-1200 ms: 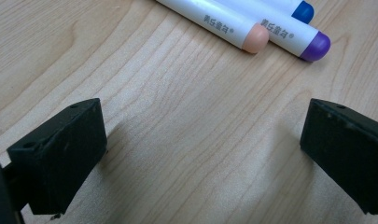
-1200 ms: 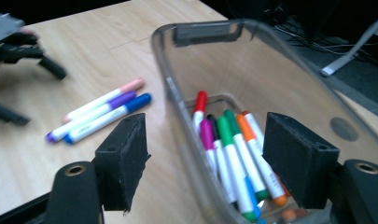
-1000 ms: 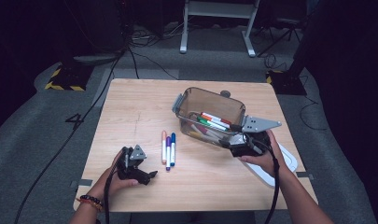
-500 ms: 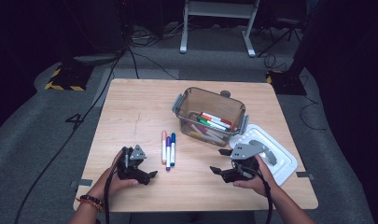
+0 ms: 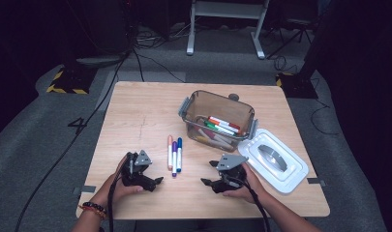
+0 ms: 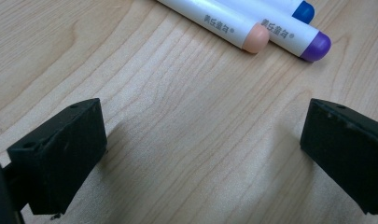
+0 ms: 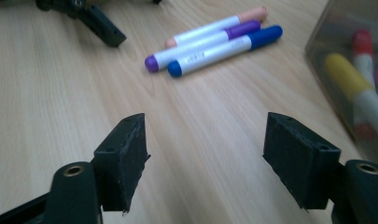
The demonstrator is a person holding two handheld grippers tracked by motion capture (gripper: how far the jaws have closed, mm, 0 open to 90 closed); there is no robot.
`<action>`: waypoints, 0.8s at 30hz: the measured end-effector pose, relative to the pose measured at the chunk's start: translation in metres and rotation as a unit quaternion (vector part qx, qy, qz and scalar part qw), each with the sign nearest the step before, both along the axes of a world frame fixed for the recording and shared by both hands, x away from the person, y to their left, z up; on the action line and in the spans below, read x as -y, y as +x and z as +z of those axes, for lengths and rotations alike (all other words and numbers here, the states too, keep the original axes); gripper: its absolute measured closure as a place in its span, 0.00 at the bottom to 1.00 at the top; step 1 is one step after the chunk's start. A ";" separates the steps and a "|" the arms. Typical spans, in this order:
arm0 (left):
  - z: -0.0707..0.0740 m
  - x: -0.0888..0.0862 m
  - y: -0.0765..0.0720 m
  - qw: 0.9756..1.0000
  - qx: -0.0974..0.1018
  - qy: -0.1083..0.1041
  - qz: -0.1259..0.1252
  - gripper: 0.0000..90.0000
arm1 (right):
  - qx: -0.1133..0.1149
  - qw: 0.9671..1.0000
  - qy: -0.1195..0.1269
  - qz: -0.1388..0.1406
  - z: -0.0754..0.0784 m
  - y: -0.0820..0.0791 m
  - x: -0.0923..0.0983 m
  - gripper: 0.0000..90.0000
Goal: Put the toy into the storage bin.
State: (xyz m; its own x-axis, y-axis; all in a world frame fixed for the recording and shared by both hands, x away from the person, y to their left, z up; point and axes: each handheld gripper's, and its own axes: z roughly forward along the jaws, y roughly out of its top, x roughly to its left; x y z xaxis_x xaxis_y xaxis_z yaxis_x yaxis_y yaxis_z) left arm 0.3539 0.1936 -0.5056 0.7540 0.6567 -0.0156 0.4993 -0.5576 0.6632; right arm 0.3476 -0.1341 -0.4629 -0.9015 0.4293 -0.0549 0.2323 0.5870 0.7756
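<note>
Three white markers (image 5: 174, 154) with peach, purple, blue caps lie side by side on wooden table (image 5: 135, 116); left gripper (image 5: 152, 181) and right gripper (image 5: 208, 174) flank them, jaws apart, empty.

table (image 5: 135, 111): pale wood, matt, fine grain | markers (image 5: 174, 154): glossy white plastic | bin (image 5: 218, 104): clear smoky plastic | lid (image 5: 293, 176): white plastic | jaws: matt black, rough
</note>
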 end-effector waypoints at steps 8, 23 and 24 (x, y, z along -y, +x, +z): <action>0.000 0.000 0.000 1.000 0.000 0.000 -0.001 0.01 | -0.003 1.000 0.015 0.001 -0.003 0.032 -0.042 0.37; 0.000 -0.001 -0.001 1.000 0.000 0.000 -0.001 0.01 | -0.020 1.000 0.000 -0.017 -0.013 0.075 -0.079 0.47; 0.000 -0.001 -0.001 1.000 0.000 0.000 -0.001 0.01 | -0.021 1.000 0.001 -0.021 -0.013 0.077 -0.080 0.46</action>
